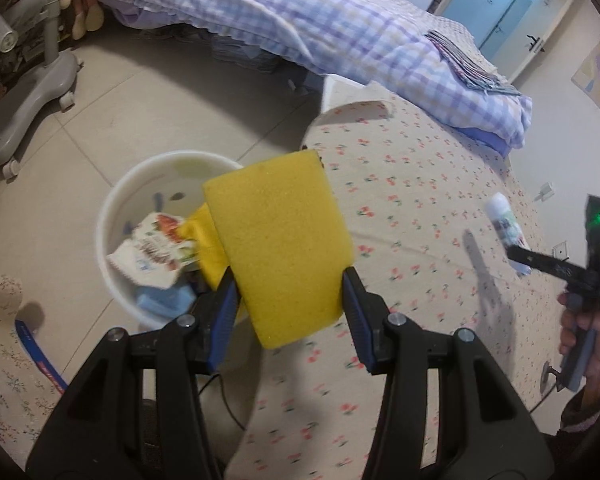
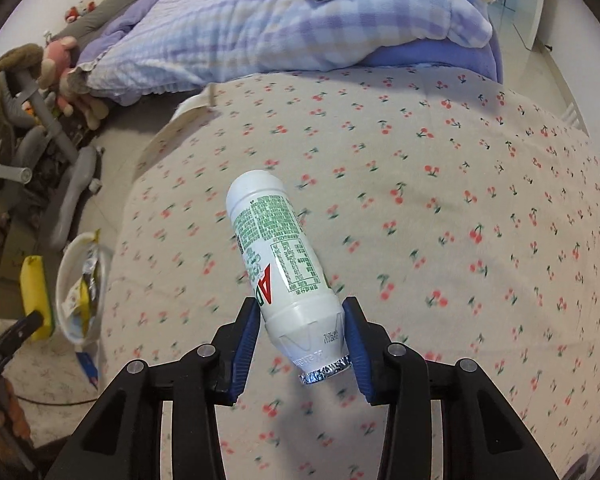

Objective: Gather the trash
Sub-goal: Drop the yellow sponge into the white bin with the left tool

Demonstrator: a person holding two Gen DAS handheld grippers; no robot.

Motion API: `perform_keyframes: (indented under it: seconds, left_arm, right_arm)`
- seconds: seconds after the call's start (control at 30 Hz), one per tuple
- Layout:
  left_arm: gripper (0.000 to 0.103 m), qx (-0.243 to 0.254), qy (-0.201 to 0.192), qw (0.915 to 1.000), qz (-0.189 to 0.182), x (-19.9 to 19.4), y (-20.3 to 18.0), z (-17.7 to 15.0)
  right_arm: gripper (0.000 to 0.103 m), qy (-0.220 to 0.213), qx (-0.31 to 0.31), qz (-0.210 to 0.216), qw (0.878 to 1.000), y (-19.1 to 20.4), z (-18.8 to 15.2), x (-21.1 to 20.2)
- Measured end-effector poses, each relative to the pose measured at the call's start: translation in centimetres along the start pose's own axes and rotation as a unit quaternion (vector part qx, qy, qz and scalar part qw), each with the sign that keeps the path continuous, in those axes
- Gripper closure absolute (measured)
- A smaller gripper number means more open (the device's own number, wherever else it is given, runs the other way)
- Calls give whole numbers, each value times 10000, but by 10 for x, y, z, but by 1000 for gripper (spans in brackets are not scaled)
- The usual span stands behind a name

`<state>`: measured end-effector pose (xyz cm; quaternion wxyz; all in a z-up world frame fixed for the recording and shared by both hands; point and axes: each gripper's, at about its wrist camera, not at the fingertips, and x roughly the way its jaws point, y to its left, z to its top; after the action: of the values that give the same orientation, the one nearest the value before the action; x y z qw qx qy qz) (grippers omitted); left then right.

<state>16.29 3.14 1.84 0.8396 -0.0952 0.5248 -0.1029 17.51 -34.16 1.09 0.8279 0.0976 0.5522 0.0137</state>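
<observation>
My left gripper [image 1: 290, 300] is shut on a yellow sponge [image 1: 280, 240] and holds it in the air beside the bed, just right of a white bucket [image 1: 116, 192] on the floor. The bucket holds a snack wrapper [image 1: 156, 252], a yellow bag and blue scraps. My right gripper [image 2: 302, 340] is shut on a white drink bottle [image 2: 280, 256] with green print, held above the cherry-print bedsheet [image 2: 460, 220]. The bottle [image 1: 504, 220] and right gripper also show at the right of the left wrist view. The bucket [image 2: 70, 264] and sponge [image 2: 36, 296] show at the left of the right wrist view.
A checked purple quilt [image 1: 320, 28] with a folded cloth [image 1: 464, 60] lies at the bed's far side. A grey wheeled stand [image 1: 32, 92] and plush toys stand on the tiled floor at the left. A cable runs on the floor under the left gripper.
</observation>
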Motion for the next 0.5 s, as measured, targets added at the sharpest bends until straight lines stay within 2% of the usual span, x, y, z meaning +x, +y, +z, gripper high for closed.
perform_keyframes:
  seconds: [0.23,0.4,0.5]
  left_arm:
    - [50,-393,-141,9991,62,-11,38,1]
    - [50,-635,-125,9976,236,-3,64,6]
    - [47,-757,-153,9969,158,3,77,12]
  right_arm:
    - [60,-72,-87,500,9987,40,-26,-9]
    - [60,-83,-153,895,9958,74,-26,-6]
    - [60,-137,-279,1068,9938,100,-21,-3]
